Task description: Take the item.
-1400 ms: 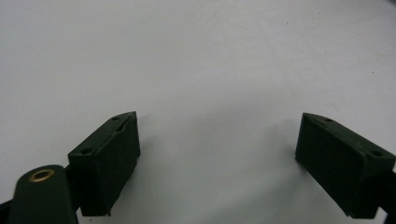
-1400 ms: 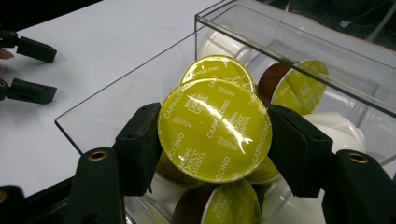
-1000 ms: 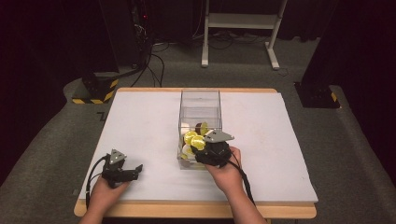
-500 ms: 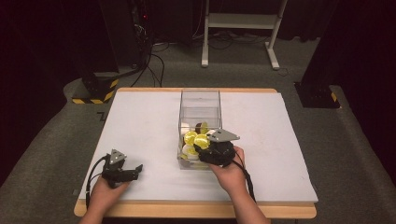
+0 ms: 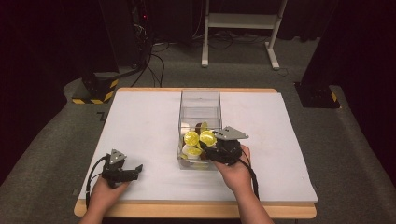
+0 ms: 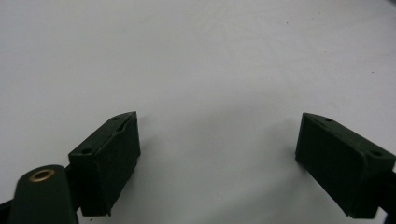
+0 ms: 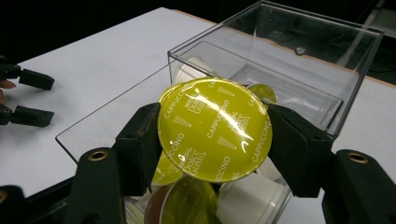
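My right gripper (image 7: 215,135) is shut on a coffee capsule (image 7: 215,128) with a yellow foil lid printed "Cappuccino", held just above the near end of a clear plastic box (image 7: 299,74). Below it in the box lie more capsules (image 7: 191,203), some yellow-lidded, some white. From the high view, the right gripper (image 5: 211,145) hangs over the box's (image 5: 200,100) near right corner with the held capsule (image 5: 207,137) at its tip. My left gripper (image 5: 133,170) rests on the white table near the front left, open with nothing between its fingers (image 6: 109,161).
The white table top (image 5: 140,121) has a wooden front edge (image 5: 187,210). The far half of the box holds little. Beyond the table are a black stand with yellow-black stripes (image 5: 95,88), cables and a white frame (image 5: 238,28) on grey carpet.
The right gripper has lifted the yellow capsule slightly up and back from the pile in the box. The left gripper has stayed put.
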The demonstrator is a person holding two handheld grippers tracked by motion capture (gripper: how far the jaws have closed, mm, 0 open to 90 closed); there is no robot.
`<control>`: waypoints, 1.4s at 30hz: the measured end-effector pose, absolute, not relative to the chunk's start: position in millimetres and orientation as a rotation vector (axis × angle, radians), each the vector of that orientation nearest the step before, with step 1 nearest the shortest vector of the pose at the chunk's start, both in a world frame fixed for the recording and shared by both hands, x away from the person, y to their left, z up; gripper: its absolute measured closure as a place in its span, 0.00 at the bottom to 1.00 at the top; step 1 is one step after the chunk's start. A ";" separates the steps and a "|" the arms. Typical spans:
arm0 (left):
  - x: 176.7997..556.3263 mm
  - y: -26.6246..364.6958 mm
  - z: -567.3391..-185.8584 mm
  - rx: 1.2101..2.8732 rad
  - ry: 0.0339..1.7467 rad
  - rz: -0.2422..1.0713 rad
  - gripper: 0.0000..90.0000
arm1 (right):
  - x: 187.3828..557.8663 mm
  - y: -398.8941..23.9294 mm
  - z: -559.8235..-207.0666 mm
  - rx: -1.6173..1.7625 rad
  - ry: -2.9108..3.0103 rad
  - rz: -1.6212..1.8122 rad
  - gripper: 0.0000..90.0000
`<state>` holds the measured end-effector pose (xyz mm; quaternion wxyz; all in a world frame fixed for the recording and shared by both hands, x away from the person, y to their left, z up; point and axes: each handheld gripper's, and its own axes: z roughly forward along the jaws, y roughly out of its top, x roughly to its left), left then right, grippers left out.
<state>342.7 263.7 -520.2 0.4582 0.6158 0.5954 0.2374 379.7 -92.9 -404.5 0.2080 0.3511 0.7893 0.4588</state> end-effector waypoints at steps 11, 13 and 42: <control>342.7 263.7 -520.2 1.517 1.467 0.585 0.15 | 376.7 -105.6 -392.9 0.979 2.145 1.314 0.43; 342.7 263.7 -520.2 1.517 1.467 0.584 0.15 | 376.1 -108.5 -390.7 0.988 2.135 1.321 0.43; 342.7 263.6 -520.3 1.514 1.468 0.583 0.15 | 381.0 -154.8 -390.8 1.105 2.041 1.266 0.43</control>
